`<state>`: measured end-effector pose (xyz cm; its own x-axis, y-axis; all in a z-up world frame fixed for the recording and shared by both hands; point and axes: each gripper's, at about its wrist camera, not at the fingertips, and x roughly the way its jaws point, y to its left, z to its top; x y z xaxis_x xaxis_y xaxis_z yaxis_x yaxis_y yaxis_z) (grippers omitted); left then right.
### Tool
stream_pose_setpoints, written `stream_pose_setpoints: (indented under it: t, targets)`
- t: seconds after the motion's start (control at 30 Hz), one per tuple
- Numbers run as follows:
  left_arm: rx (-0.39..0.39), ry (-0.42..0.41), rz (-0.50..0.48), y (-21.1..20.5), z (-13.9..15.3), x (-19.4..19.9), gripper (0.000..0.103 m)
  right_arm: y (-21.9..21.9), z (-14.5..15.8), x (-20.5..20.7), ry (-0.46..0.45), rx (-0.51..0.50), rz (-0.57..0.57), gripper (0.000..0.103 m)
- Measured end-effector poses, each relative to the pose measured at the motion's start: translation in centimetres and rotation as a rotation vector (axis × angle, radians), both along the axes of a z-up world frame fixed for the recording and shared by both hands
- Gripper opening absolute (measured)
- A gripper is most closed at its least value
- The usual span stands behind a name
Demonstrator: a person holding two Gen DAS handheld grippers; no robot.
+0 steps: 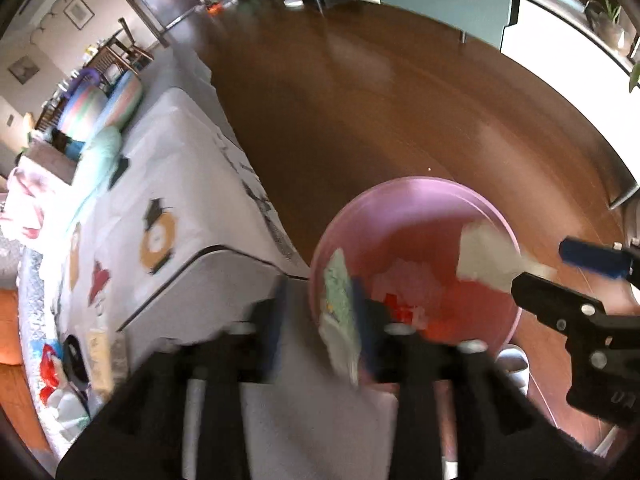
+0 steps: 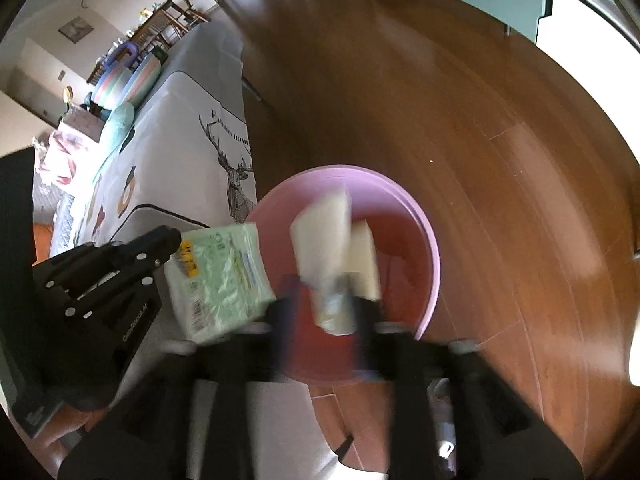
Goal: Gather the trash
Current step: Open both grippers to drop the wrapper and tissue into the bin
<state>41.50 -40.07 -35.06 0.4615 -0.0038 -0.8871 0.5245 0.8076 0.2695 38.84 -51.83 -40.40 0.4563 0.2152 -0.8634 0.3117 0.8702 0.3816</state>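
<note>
A pink round bin (image 1: 420, 184) (image 2: 340, 170) stands on the wooden floor beside the table, with red and pale scraps (image 1: 404, 292) at its bottom. My left gripper (image 1: 320, 292) hangs over the bin's near rim, jaws apart. A blurred green tissue pack (image 1: 340, 304) (image 2: 220, 280) lies against its right finger only, with a gap to the other. My right gripper (image 2: 326, 308) (image 1: 540, 266) is also above the bin, fingers spread. A blurred white paper wrapper (image 2: 324, 240) (image 1: 488, 256) sits loosely between them, over the bin's mouth.
A table under a white printed cloth (image 1: 180, 200) (image 2: 180, 152) runs along the left, its corner touching the bin. Snack packets (image 1: 52, 364) lie on its near end. A white slipper (image 1: 512, 364) (image 2: 444, 420) rests on the brown wooden floor (image 1: 360, 100) by the bin.
</note>
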Motion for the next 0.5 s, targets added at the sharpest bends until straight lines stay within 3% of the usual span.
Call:
stream_pose_setpoints:
  t: [0.17,0.3,0.5]
  targets:
    - [-0.089,-0.014,0.017,3.8,4.4,-2.4,0.04,1.3,2.6,-1.7,-0.048,0.003,0.011,0.064]
    - [-0.195,-0.027,0.058,8.3,8.3,-5.1,0.049,3.5,5.0,-3.8,-0.088,0.008,0.031,0.064]
    - [-0.281,-0.096,0.1,16.0,12.7,-9.4,0.057,9.9,9.3,-6.6,-0.188,0.044,0.059,0.064]
